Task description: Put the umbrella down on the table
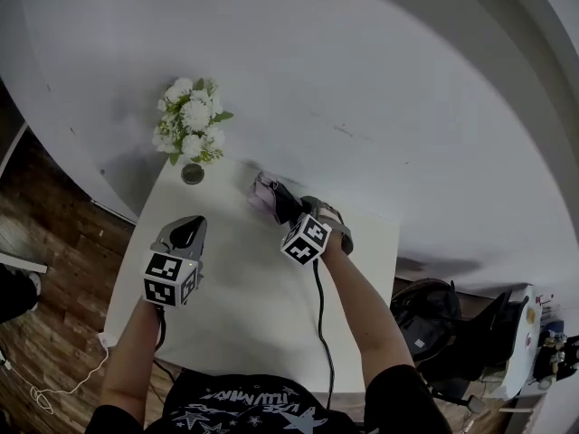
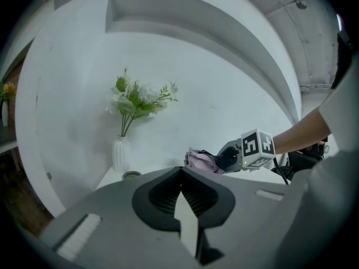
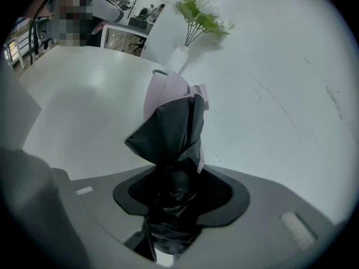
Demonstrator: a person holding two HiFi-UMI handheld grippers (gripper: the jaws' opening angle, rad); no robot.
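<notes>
1. Umbrella, folded, black and pink, is clamped between the jaws of the right gripper, at the centre of the head view over the white table.
2. Left gripper, at centre left in the head view, has its jaws together with nothing between them.
3. Flowers stand at the table's upper-left corner.

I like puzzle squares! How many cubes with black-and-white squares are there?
2. One cube sits on the left gripper, at left; the other sits on the right gripper, which holds the umbrella. None seems hidden.
</notes>
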